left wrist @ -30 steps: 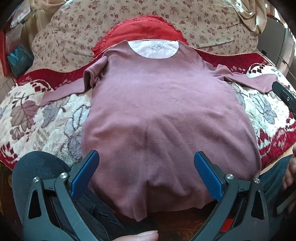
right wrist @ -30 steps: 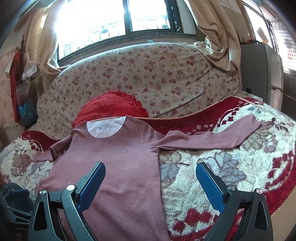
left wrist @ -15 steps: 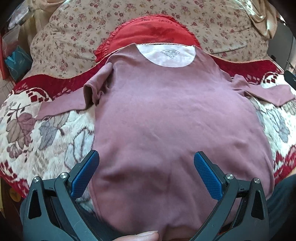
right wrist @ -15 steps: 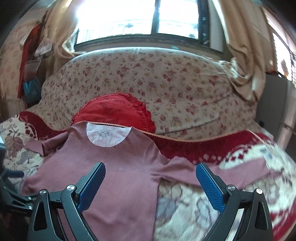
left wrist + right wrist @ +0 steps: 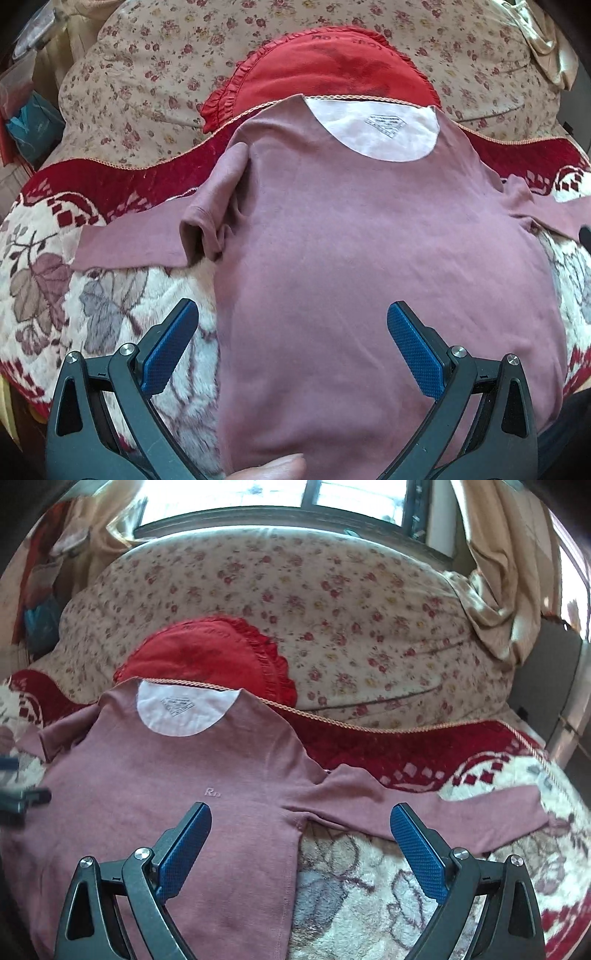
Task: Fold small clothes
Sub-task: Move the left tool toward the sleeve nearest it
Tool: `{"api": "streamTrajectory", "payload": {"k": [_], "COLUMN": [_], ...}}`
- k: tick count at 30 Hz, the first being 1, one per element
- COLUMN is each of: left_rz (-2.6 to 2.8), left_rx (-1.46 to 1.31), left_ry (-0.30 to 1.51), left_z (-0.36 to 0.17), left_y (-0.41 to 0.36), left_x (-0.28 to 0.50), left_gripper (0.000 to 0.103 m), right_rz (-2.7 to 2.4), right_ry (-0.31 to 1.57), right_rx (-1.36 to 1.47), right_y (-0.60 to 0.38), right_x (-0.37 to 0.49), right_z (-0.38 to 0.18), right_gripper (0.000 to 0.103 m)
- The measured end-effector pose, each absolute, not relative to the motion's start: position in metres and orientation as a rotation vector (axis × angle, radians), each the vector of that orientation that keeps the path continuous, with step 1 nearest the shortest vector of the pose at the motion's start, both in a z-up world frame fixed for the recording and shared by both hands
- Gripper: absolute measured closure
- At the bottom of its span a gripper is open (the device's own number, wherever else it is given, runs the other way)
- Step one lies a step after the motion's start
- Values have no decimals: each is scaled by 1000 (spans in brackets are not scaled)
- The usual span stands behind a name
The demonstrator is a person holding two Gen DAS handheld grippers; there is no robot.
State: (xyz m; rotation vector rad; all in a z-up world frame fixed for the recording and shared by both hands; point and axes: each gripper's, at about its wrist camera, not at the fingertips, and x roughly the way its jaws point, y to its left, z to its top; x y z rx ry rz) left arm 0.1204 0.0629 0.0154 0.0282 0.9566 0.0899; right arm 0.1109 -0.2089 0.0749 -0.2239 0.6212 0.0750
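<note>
A mauve long-sleeved shirt lies flat, front up, on a patterned sofa blanket, its white inner neck patch toward the sofa back. Its left sleeve is bunched and folded at the shoulder; the right sleeve stretches out sideways. My left gripper hovers open over the shirt's lower left edge, empty. My right gripper hovers open above the right armpit and sleeve, also empty. A dark part of the left gripper shows at the left edge of the right wrist view.
A red frilled cushion sits behind the collar against the floral sofa back. A window and beige curtains stand beyond. A fingertip shows at the bottom edge of the left wrist view.
Both grippers moved forward over the shirt, which looms larger. The left view shifted left toward the shirt's left edge. The right gripper swung left and down toward the armpit. Both stayed open.
</note>
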Motion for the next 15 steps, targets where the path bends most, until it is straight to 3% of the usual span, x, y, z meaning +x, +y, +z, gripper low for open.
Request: {"api": "streamTrajectory", "payload": {"k": [15], "left_rz": [54], "left_rx": [33], "left_ry": [901], "left_z": [32], "left_y": [84], "left_x": [122], "left_gripper": [0], "right_rz": [76], "right_ry": [582], "right_rx": [-309], "right_y": [-196], "right_x": [106], "right_z": [75], "right_gripper": [6]}}
